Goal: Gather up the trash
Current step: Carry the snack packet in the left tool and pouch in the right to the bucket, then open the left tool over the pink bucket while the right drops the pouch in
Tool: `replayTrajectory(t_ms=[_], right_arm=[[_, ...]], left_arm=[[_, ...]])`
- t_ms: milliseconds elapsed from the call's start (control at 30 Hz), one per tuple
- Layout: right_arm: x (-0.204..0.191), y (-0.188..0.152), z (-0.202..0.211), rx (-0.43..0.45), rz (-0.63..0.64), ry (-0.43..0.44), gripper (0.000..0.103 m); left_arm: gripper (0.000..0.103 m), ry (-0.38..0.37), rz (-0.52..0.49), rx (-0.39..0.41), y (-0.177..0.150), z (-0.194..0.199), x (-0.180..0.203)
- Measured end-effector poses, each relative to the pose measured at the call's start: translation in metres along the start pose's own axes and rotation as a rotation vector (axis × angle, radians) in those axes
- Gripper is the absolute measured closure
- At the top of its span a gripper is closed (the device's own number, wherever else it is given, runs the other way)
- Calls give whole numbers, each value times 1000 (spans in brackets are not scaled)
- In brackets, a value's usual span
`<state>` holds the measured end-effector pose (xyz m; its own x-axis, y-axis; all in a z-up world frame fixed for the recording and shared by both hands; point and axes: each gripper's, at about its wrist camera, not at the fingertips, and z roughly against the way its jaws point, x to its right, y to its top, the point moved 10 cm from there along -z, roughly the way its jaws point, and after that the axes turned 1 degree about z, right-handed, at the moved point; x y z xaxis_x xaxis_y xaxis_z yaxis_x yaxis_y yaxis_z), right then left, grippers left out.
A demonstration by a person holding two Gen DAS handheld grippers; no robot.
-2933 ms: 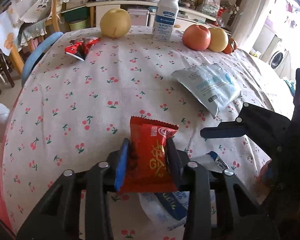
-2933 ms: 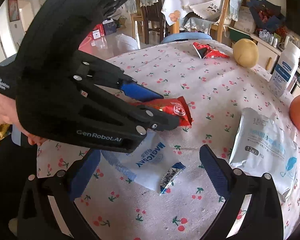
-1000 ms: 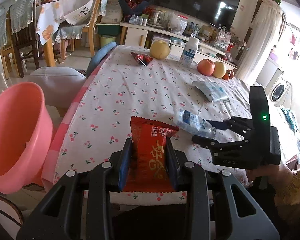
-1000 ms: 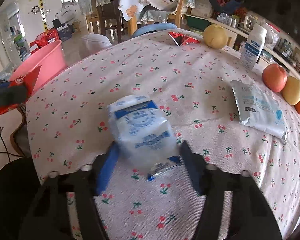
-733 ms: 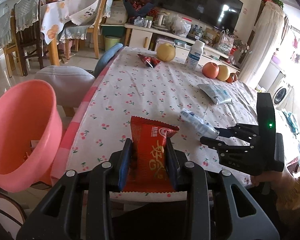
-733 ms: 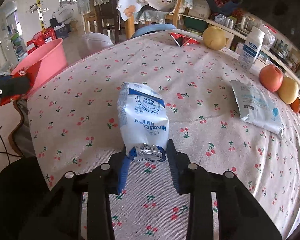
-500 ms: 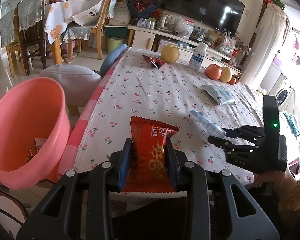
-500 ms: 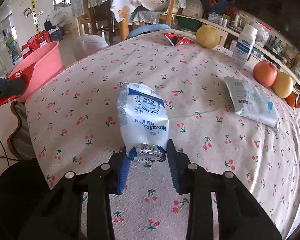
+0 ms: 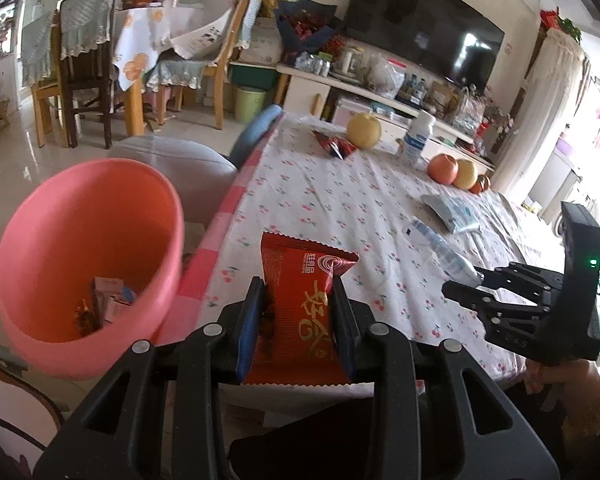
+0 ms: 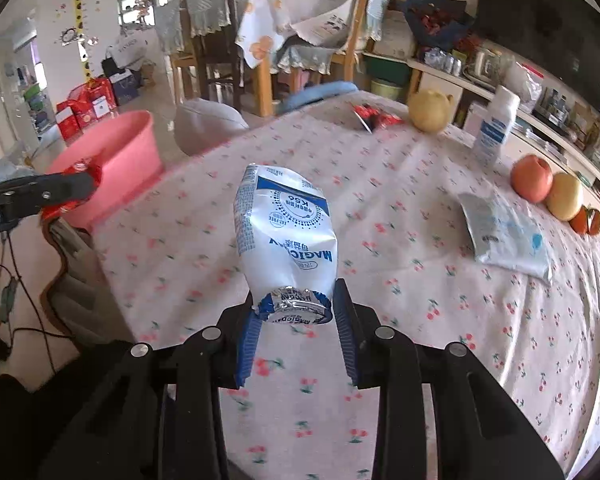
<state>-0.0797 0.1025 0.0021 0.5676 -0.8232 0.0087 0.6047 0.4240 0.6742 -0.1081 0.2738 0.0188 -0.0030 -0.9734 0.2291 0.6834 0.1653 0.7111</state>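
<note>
My left gripper (image 9: 298, 300) is shut on a red snack wrapper (image 9: 302, 304) and holds it off the table's near left edge, just right of a pink bin (image 9: 76, 264) that holds some scraps. My right gripper (image 10: 296, 320) is shut on a white and blue snack bag (image 10: 286, 240) above the cherry-print tablecloth (image 10: 420, 280). In the left wrist view the right gripper (image 9: 476, 278) is at the right with the bag (image 9: 440, 248). In the right wrist view the left gripper (image 10: 80, 184) is at the left beside the bin (image 10: 112, 160).
On the table lie a white and blue packet (image 10: 504, 236), a crumpled red wrapper (image 10: 376, 118), a pear (image 10: 430, 110), a white bottle (image 10: 496, 126) and apples with small fruit (image 10: 548, 184). A grey cushioned seat (image 9: 176, 160) stands past the bin; chairs and a cabinet are behind.
My left gripper has pulled back off the table toward the pink bin, still holding the red wrapper. My right gripper has closed on the white and blue bag and lifted it.
</note>
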Motion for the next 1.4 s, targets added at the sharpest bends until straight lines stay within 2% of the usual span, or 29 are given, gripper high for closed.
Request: replayTrajectory(t_ms=[233,500,800,1033,1067,1100,1167,1200,1300,1400], right_arm=[[-48,35,7,36,55,69,67],[-123,81,-2,61,159,160,67],[-196,118,-41,47,238,238,67],[-230,136,-73,17,285,243,66],[-232,136,-77,14,294,235,61],[-234,137,-81,17,306,216,46],[-234,137,-83,38,301,209,26],[-233,137,-82,46,294,209,20],[-224,135,-77,66,274,192,16],[-214,132,-69,87,266,159,14]], left_arm=[[68,73,28,43,14,16,-36],[68,182,52,71,30,24,-89],[68,279,83,60,41,17,-152],[65,321,108,28,35,3,-182],[59,332,110,20,32,2,-185],[46,349,117,8,30,0,-190],[31,371,129,2,26,-1,-196],[28,378,131,0,25,-1,-198],[20,398,128,-11,21,0,-199],[19,400,124,-6,24,3,-196]])
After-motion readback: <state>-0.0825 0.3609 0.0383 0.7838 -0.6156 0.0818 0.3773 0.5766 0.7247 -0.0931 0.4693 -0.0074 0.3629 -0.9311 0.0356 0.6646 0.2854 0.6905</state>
